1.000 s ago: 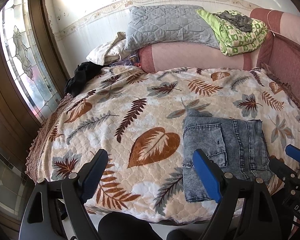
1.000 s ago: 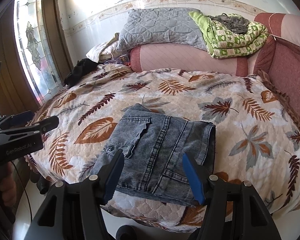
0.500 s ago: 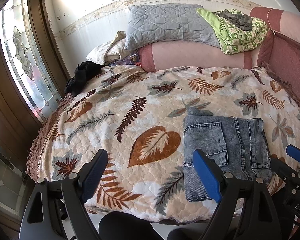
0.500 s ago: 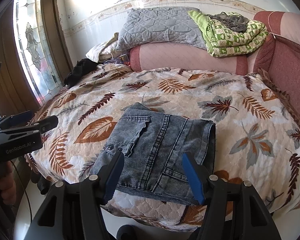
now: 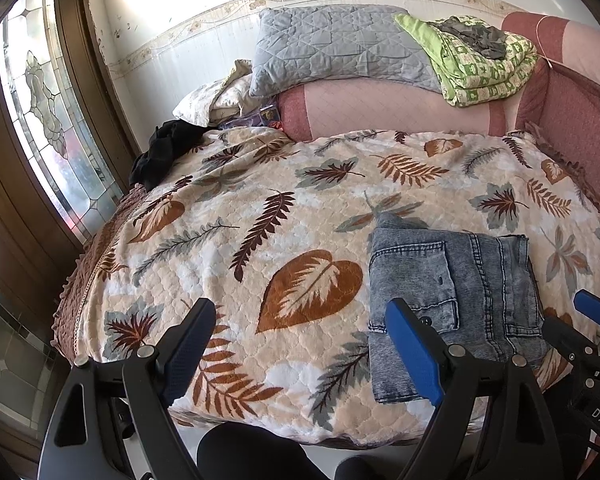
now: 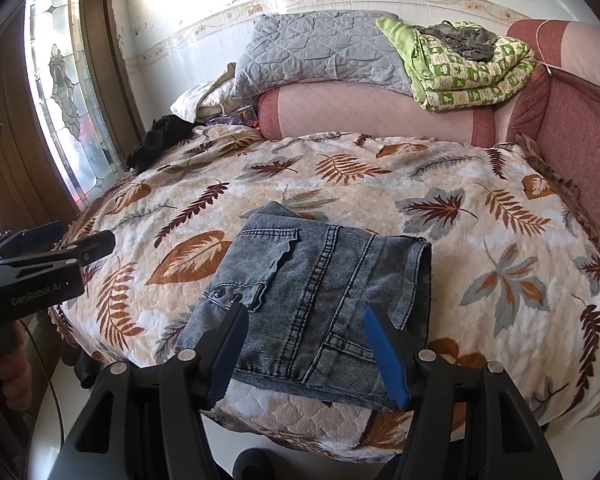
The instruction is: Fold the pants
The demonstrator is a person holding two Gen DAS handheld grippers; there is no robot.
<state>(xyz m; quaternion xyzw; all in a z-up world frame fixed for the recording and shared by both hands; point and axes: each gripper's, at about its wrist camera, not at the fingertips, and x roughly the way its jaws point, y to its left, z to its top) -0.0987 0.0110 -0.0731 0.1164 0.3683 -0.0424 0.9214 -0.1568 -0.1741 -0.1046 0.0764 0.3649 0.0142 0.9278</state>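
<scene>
we see bed (image 5: 260,216) w/ leaf quilt, pillow (image 5: 336,52) + green blanket (image 5: 484,68) at far end | jeans (image 6: 312,300) folded flat near front edge of bed, nothing gripping them | our L gripper (image 5: 300,348) wide, holds nothing, jeans to its right | our R gripper (image 6: 304,348) wide, holds nothing, hovers at jeans' near edge

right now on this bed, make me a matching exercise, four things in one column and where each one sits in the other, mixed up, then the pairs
Things:
1. folded jeans
2. black garment
3. green blanket
4. grey pillow

Places:
A. far left edge of the bed, by the window
B. near edge of the bed, in front of the open right hand-held gripper
C. on the pink headboard, left part
D. on the pink headboard, right part

Pairs: 1-B, 2-A, 3-D, 4-C
</scene>
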